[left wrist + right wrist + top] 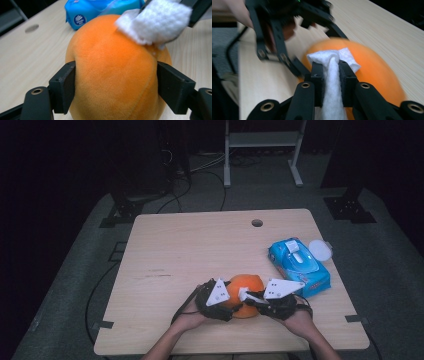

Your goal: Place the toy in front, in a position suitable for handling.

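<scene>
An orange plush ball point(247, 287) rests near the front edge of the wooden table point(200, 245). My left gripper point(231, 304) reaches in from the left, and in the left gripper view its two pads press on the sides of the plush ball point(112, 75). My right gripper point(248, 296) comes from the right and is shut on a folded white wipe point(332, 57). The wipe point(155, 22) lies against the top of the ball. In the right gripper view the left gripper point(287, 57) is blurred behind the ball point(372, 72).
A blue pack of wet wipes point(299, 266) lies to the right of the ball, with a round white lid point(320, 250) beside it at the table's right edge. A cable hole point(257, 223) sits near the far edge. Frames and cables stand on the floor beyond.
</scene>
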